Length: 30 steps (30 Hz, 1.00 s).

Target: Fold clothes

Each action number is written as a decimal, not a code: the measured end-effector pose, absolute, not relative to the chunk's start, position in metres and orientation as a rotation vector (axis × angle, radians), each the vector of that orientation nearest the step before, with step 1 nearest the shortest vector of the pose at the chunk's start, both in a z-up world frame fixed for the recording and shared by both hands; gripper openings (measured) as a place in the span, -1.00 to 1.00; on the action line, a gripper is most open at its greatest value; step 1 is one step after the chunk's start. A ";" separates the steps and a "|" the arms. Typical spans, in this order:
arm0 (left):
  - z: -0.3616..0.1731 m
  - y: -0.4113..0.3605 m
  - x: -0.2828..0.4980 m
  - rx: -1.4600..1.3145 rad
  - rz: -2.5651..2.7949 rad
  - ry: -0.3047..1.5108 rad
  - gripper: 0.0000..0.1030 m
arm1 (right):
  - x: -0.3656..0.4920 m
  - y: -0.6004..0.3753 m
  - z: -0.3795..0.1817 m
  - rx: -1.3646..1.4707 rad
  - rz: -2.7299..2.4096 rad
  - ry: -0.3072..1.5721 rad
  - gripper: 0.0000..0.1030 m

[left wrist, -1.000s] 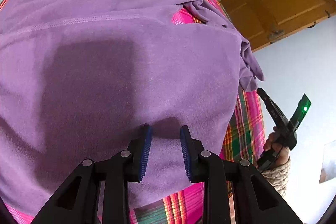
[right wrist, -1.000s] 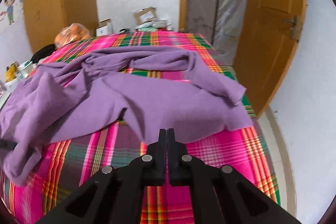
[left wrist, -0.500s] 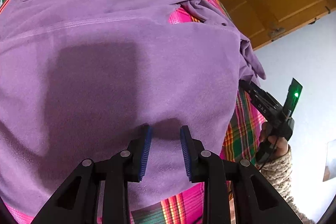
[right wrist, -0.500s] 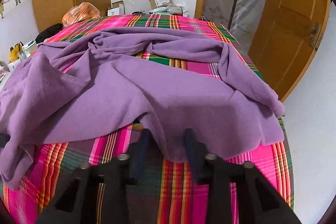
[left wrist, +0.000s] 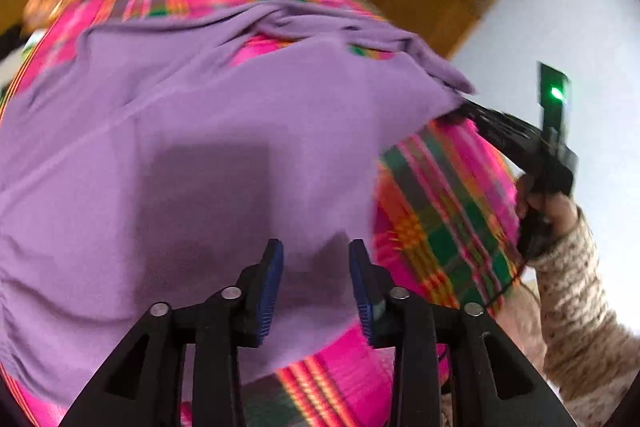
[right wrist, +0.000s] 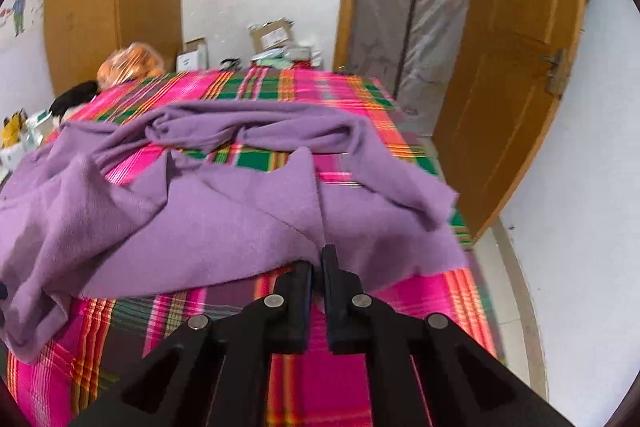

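- The purple garment [right wrist: 224,227] lies rumpled across the plaid bed [right wrist: 320,367].
- Right tool [right wrist: 318,267] pinches its near hem.
- Left tool [left wrist: 316,267] is spreading above the cloth, gripping nothing.
- Next: grab the opposite edge and fold over, I'd guess.

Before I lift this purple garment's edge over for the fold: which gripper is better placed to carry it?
Right. The right gripper is shut on the purple garment at its near hem, pinching a ridge of cloth. The left gripper is opening over flat fabric, gripping nothing.
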<state>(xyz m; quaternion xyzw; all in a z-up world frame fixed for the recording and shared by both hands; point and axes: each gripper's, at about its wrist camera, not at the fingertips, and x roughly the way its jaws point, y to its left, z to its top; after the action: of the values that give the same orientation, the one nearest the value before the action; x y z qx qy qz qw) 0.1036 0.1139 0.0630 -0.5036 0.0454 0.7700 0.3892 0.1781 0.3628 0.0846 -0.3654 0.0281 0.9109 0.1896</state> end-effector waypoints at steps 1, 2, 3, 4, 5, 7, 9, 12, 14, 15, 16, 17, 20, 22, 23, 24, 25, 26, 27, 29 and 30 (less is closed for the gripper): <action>0.064 0.118 0.108 -1.263 1.946 0.135 -0.27 | 0.182 0.366 0.087 -1.015 2.551 0.091 -0.90; 0.064 0.122 0.111 -1.253 1.942 0.158 -0.26 | 0.186 0.369 0.088 -1.008 2.538 0.092 -0.90; 0.063 0.126 0.116 -1.247 1.939 0.196 -0.26 | 0.189 0.371 0.089 -1.001 2.525 0.091 -0.90; 0.062 0.130 0.120 -1.240 1.936 0.234 -0.26 | 0.193 0.374 0.089 -0.997 2.519 0.103 -0.90; 0.061 0.135 0.125 -1.233 1.931 0.270 -0.26 | 0.196 0.376 0.089 -0.993 2.514 0.117 -0.90; 0.056 0.143 0.132 -1.217 1.927 0.338 -0.25 | 0.203 0.380 0.090 -0.980 2.498 0.123 -0.90; 0.051 0.151 0.138 -1.200 1.931 0.408 -0.24 | 0.209 0.382 0.093 -0.963 2.493 0.137 -0.90; 0.044 0.156 0.142 -1.202 1.936 0.468 -0.24 | 0.217 0.382 0.098 -0.931 2.478 0.136 -0.90; 0.041 0.160 0.143 -1.212 1.938 0.494 -0.24 | 0.221 0.383 0.102 -0.913 2.468 0.130 -0.90; 0.039 0.162 0.143 -1.215 1.940 0.510 -0.24 | 0.224 0.384 0.104 -0.901 2.465 0.132 -0.90; 0.037 0.164 0.142 -1.215 1.945 0.530 -0.24 | 0.226 0.385 0.106 -0.893 2.462 0.134 -0.90; 0.036 0.165 0.142 -1.213 1.952 0.549 -0.24 | 0.228 0.386 0.107 -0.885 2.459 0.136 -0.90; 0.035 0.168 0.141 -1.201 1.988 0.594 -0.23 | 0.235 0.390 0.110 -0.869 2.442 0.140 -0.90; 0.034 0.169 0.140 -1.193 2.009 0.620 -0.23 | 0.238 0.392 0.111 -0.857 2.433 0.149 -0.90; 0.034 0.169 0.140 -1.191 2.012 0.623 -0.22 | 0.240 0.393 0.112 -0.852 2.426 0.150 -0.90; 0.035 0.169 0.139 -1.188 2.014 0.628 -0.21 | 0.241 0.394 0.113 -0.847 2.420 0.152 -0.90; 0.036 0.169 0.140 -1.183 2.012 0.637 -0.21 | 0.243 0.395 0.115 -0.841 2.414 0.154 -0.90; 0.036 0.169 0.140 -1.181 2.008 0.642 -0.21 | 0.245 0.396 0.117 -0.834 2.408 0.153 -0.90; 0.036 0.169 0.140 -1.182 2.001 0.643 -0.21 | 0.247 0.397 0.118 -0.828 2.403 0.152 -0.90; 0.037 0.167 0.139 -1.196 1.984 0.638 -0.25 | 0.252 0.399 0.122 -0.812 2.391 0.153 -0.90; 0.037 0.167 0.138 -1.205 1.976 0.634 -0.26 | 0.255 0.400 0.124 -0.803 2.385 0.154 -0.90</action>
<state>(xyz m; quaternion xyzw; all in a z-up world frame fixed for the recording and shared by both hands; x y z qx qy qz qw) 0.1385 0.1666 0.0372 -0.4679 0.2462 0.7675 0.3626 0.2554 0.3996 0.1236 -0.3032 0.0581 0.9008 0.3053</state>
